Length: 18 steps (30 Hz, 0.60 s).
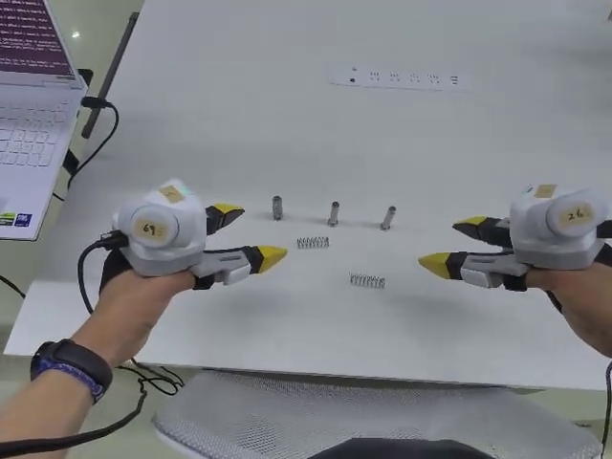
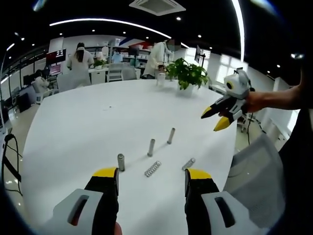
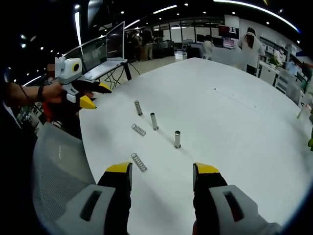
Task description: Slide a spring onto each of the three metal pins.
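Head view: three pins (image 1: 334,212) are seen in a row on the table (image 1: 287,115), the leftmost seemingly already sleeved. Two springs (image 1: 313,242) lie loose just before them. The left gripper (image 1: 260,232) and right gripper (image 1: 441,242) are held agape and empty, one at either side. Next, a loose spring must be pinched.

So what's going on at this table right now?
A person holds the left gripper and right gripper over a white table, both open and empty. The left pin seems to carry a fitted spring already; the middle pin and right pin are bare. A nearer spring and a farther spring lie loose in front of them.
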Tool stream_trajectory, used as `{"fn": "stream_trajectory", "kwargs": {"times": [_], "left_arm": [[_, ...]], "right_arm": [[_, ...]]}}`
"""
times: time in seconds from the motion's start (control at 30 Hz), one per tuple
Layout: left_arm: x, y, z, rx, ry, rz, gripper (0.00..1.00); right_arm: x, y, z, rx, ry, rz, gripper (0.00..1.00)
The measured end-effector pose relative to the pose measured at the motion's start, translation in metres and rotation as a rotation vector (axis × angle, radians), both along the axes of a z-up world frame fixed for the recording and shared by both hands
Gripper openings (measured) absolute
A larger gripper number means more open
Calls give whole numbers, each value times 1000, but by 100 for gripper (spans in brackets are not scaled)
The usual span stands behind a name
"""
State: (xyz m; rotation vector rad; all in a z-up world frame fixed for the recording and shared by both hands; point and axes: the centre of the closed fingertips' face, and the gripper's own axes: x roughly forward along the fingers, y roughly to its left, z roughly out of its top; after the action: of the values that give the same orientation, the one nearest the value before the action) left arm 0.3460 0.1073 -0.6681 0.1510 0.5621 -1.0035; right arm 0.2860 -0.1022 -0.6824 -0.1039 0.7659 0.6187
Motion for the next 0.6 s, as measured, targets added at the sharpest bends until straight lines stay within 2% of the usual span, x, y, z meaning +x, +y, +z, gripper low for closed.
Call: {"fn": "stream_trajectory", "kwargs": {"times": [0.4,0.6], "left_arm": [[7,-17,-4,12,6,-46,49],[8,-27,-12,30,14,-78,49]], "right_arm": [[-8,-10,5,28,-10,-47,49],[-14,-10,8,38,-17,-58,51]]}}
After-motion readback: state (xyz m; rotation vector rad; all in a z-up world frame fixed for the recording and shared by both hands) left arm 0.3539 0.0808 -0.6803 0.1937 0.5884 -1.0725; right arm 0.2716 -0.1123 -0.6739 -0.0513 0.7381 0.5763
